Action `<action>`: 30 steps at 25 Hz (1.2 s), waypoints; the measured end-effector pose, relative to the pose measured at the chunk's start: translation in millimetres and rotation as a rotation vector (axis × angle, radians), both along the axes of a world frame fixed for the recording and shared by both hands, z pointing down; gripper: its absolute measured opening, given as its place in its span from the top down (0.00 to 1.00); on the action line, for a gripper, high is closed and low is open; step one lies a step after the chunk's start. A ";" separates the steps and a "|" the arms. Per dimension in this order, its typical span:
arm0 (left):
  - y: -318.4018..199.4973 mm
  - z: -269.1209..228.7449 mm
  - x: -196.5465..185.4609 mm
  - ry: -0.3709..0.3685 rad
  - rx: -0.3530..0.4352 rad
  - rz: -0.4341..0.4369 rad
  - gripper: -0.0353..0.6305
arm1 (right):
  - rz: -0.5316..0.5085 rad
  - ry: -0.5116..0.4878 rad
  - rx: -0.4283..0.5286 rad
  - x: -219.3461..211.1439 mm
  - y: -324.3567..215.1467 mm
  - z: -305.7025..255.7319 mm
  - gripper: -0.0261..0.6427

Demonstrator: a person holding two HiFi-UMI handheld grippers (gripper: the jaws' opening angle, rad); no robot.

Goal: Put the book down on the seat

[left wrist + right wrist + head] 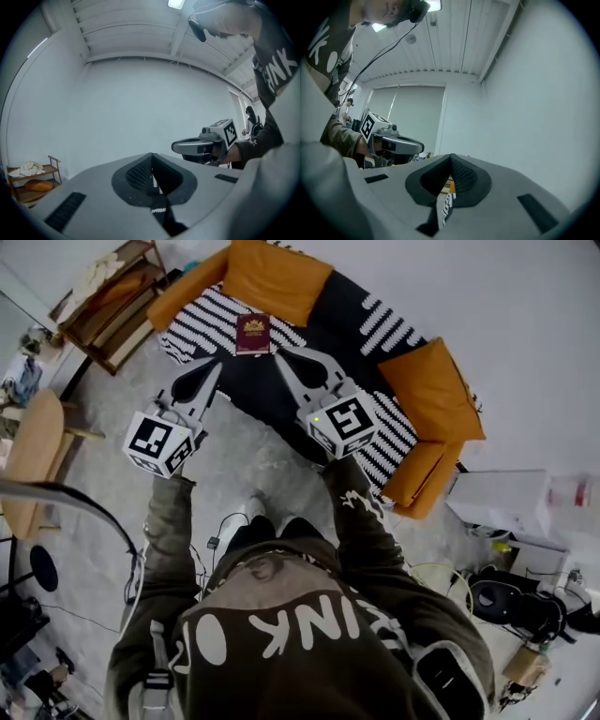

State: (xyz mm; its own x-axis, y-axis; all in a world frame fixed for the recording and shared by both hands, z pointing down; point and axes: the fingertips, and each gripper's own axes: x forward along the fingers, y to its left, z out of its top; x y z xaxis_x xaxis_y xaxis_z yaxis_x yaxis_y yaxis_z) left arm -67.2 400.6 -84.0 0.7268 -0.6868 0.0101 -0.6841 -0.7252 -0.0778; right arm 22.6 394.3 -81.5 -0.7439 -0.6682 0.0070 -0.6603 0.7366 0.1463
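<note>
Burgundy book (253, 335) over the striped sofa seat (202, 326), just below the orange cushion (272, 277); resting there or carried on the tips, cannot tell. Left claw (218, 363) and right claw (279, 355) both clenched, nothing between the jaws, tips just beside the book's lower corners. Treat the book as unclamped: likely slide off the tips, or over the seat's front edge to the floor (253, 474), on any tilt or spread. Left sleeve (169, 521) and right sleeve (361, 507) stretched forward, claws converging in a V on the book.
</note>
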 end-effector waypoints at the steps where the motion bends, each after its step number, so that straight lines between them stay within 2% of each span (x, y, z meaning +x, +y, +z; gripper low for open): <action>1: 9.7 -6.9 5.0 -0.004 0.007 0.000 0.94 | -0.007 0.000 0.010 1.5 9.5 -7.0 0.95; 6: 37.2 -31.8 24.7 -0.012 0.045 -0.038 0.94 | -0.050 -0.021 0.044 17.3 33.0 -28.9 0.95; 11: 97.7 -45.6 55.2 -0.003 0.080 -0.081 0.94 | -0.079 -0.040 0.066 54.7 91.5 -36.5 0.95; 18: 174.7 -34.8 69.4 -0.007 0.078 -0.067 0.94 | -0.086 -0.046 0.069 73.9 168.4 -29.8 0.95; 30: 190.0 -52.4 69.1 0.009 0.107 -0.048 0.94 | -0.038 -0.047 0.096 82.4 192.7 -47.1 0.95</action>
